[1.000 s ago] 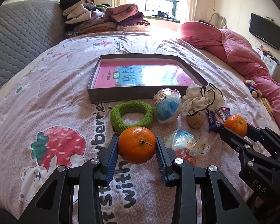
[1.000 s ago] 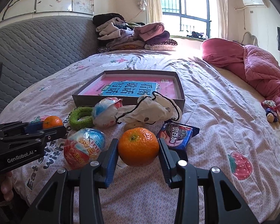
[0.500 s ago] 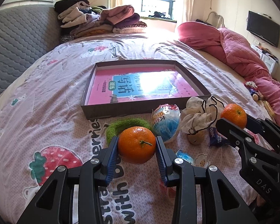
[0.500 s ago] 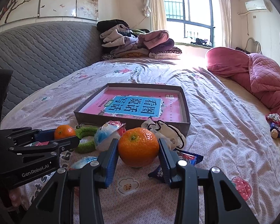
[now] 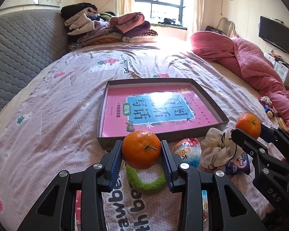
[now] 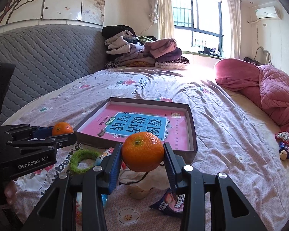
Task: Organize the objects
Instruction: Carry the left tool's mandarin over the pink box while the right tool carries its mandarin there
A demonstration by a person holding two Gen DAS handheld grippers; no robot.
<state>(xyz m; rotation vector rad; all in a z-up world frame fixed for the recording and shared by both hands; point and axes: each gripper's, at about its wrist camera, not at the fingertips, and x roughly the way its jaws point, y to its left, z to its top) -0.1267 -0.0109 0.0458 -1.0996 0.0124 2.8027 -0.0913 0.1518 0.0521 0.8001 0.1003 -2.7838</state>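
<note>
My left gripper is shut on an orange mandarin, held above the bed just short of the shallow grey box with a pink and blue book inside. My right gripper is shut on a second mandarin, also raised near the box. Each gripper appears in the other's view, the right gripper to the right and the left gripper to the left. Below lie a green fuzzy ring, a round foil snack pack, a cream drawstring pouch and a blue snack packet.
The bed has a pink strawberry-print sheet and a grey quilted headboard. Folded clothes are piled at the far end. A pink quilt lies bunched on the right, with small toys beside it. A finger shows below the left gripper.
Both grippers have risen and moved toward the box, each still holding its mandarin. The items on the sheet now sit lower in both views.
</note>
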